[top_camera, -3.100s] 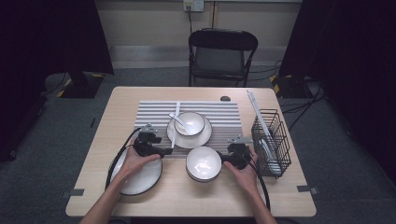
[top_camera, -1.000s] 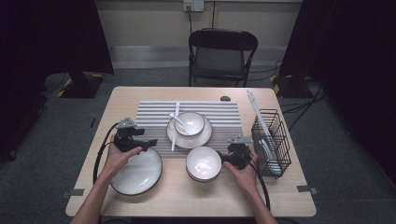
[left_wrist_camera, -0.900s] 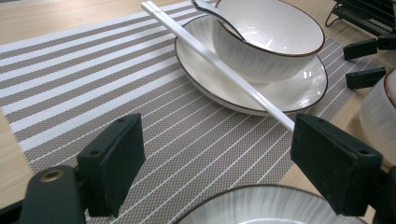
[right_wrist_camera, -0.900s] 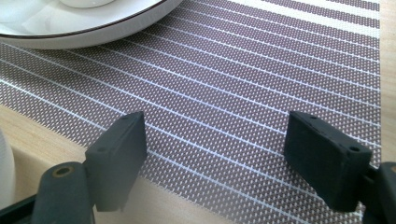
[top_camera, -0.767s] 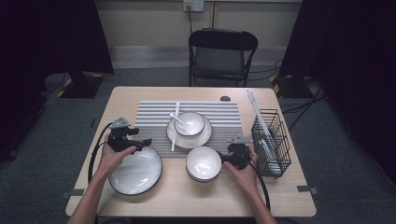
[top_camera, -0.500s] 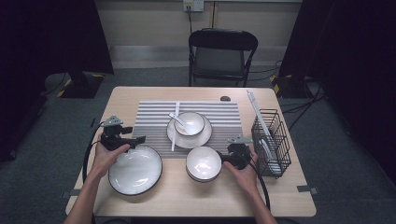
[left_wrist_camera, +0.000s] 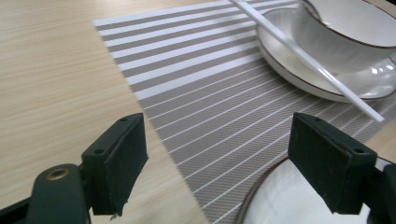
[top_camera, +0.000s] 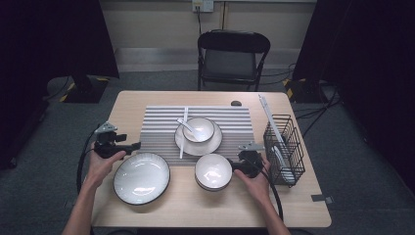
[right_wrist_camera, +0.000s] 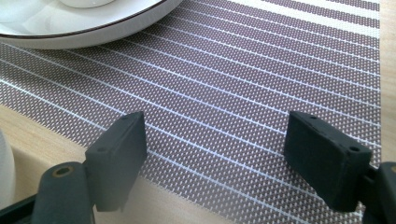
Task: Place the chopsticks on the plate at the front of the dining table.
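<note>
Two grippers, both unladen. The left gripper (top_camera: 131, 145) stood with jaws wide apart and nothing between them, at the left edge of the striped mat (top_camera: 161, 128), just above the large plate (top_camera: 142, 177). In the left gripper view the rim of that plate (left_wrist_camera: 280, 200) lay under the right-hand jaw, apart from it. The right gripper (top_camera: 234, 166) rested beside the lone bowl (top_camera: 213, 171), jaws likewise spread over the mat's near edge (right_wrist_camera: 224, 140) and gripping nothing.

One place setting on the mat: a bowl on a saucer (top_camera: 198, 142) with a spoon (top_camera: 188, 126) in it, and a white chopstick (top_camera: 183, 133) laid across the saucer's left side. One wire rack (top_camera: 285, 147) at the right held further plates upright.

Step in hand, as judged: between grasps, table being laid or cleared. The next move would call for lowering one set of open jaws over the rim of the large plate or the bowl and closing squarely, as glazed rims might slip.
</note>
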Motion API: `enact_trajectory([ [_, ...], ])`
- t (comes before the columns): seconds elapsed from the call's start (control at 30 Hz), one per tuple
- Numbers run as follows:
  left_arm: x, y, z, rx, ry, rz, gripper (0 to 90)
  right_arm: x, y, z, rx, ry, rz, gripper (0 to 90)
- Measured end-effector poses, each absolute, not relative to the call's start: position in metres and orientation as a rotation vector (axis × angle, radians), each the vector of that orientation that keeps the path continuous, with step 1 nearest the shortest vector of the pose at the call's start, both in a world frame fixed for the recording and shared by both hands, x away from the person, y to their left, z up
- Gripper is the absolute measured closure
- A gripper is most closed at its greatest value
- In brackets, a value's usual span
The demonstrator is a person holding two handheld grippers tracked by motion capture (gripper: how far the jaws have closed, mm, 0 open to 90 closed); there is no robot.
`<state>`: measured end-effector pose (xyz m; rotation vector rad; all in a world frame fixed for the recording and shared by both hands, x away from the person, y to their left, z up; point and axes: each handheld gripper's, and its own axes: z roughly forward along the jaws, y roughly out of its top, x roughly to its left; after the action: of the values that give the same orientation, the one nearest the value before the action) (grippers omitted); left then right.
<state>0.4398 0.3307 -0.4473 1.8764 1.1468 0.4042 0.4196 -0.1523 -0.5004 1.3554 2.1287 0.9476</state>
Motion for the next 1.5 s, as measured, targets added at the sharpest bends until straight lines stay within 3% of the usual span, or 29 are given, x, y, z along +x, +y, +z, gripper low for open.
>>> enact_trajectory([
  [0.63, 0.443, 0.370, -0.476, 1.861, 1.313, 0.447, 20.4, 0.420, -0.152, -0.500, 1.352, 2.130, 0.949, 20.4],
  [1.27, 0.447, 0.366, -0.494, 1.960, 1.351, 0.516, 21.7, 0.420, -0.152, -0.500, 1.355, 2.129, 0.948, 20.3],
  [1.37, 0.445, 0.357, -0.491, 1.995, 1.342, 0.616, 23.3, 0.420, -0.152, -0.500, 1.352, 2.130, 0.949, 20.4],
  [1.5, 0.449, 0.354, -0.499, 2.004, 1.347, 0.569, 19.4, 0.420, -0.152, -0.500, 1.355, 2.129, 0.948, 20.4],
])
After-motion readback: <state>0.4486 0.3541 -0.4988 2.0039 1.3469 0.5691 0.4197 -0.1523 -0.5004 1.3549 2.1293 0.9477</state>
